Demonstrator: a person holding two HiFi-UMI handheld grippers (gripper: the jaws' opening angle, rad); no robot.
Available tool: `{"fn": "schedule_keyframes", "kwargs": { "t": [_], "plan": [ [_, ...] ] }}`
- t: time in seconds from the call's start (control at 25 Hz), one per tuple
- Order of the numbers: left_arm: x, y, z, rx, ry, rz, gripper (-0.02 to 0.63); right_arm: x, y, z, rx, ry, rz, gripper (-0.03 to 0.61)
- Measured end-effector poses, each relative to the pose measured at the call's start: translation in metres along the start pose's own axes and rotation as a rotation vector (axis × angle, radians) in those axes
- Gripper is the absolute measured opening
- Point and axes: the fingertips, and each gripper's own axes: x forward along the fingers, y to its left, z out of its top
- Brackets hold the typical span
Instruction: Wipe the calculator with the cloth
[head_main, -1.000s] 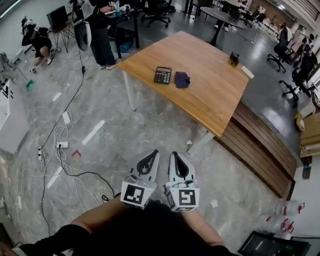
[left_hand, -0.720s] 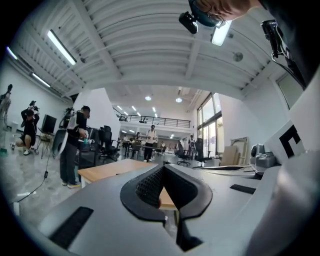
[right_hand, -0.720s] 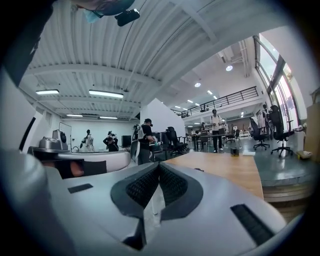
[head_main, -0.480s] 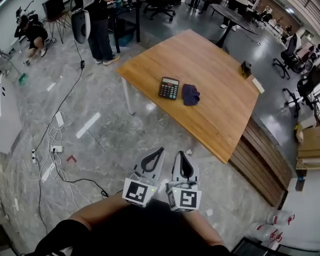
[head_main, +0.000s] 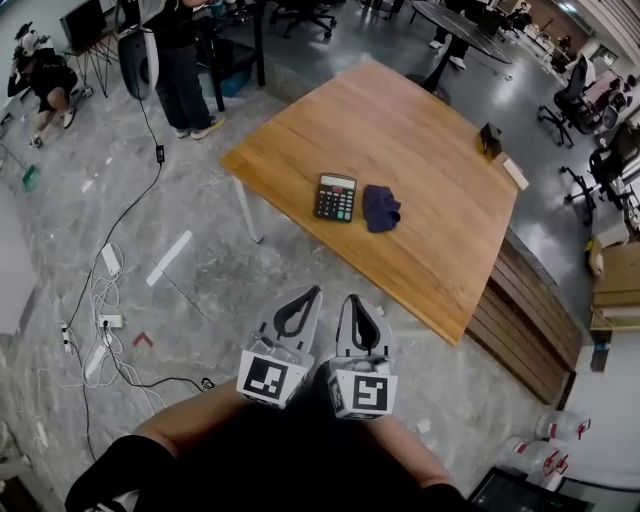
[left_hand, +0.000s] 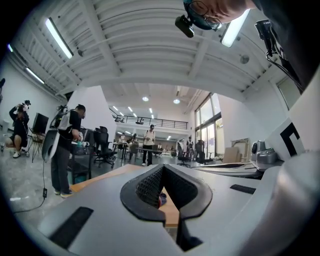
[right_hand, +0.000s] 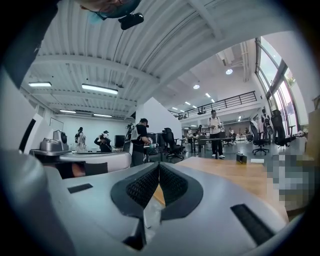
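Note:
A black calculator (head_main: 336, 197) lies on the wooden table (head_main: 440, 190) near its front-left corner. Just to its right sits a crumpled dark blue cloth (head_main: 380, 207). My left gripper (head_main: 306, 296) and right gripper (head_main: 354, 302) hang side by side over the floor, short of the table, both shut and holding nothing. In the left gripper view the jaws (left_hand: 161, 189) meet with the table edge showing behind them. The right gripper view shows the closed jaws (right_hand: 158, 184) pointing level at the tabletop (right_hand: 235, 175).
Cables and power strips (head_main: 105, 325) lie on the grey floor at left. A small dark box (head_main: 490, 138) stands at the table's far edge. A person (head_main: 180, 70) stands by a desk at back left. A wooden bench (head_main: 520, 320) runs along the table's right side.
Both grippers have travelled forward toward the table, staying shut. The calculator and cloth sit lower and larger in the head view than a second ago.

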Motion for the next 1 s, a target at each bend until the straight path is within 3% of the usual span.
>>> {"fn": "schedule_keyframes", "kwargs": {
  "t": [0.24, 0.64, 1.0],
  "plan": [
    [0.031, 0.019, -0.014, 0.003, 0.02, -0.006, 0.006, 0.036, -0.013, -0.009, 0.009, 0.0, -0.012, 0.015],
    [0.088, 0.071, -0.02, -0.01, 0.05, 0.066, 0.006, 0.113, -0.042, -0.014, 0.043, 0.016, 0.003, 0.015],
    [0.201, 0.108, -0.037, -0.01, 0.098, 0.098, 0.006, 0.212, -0.111, -0.027, 0.086, 0.054, 0.03, 0.015]
  ]
}}
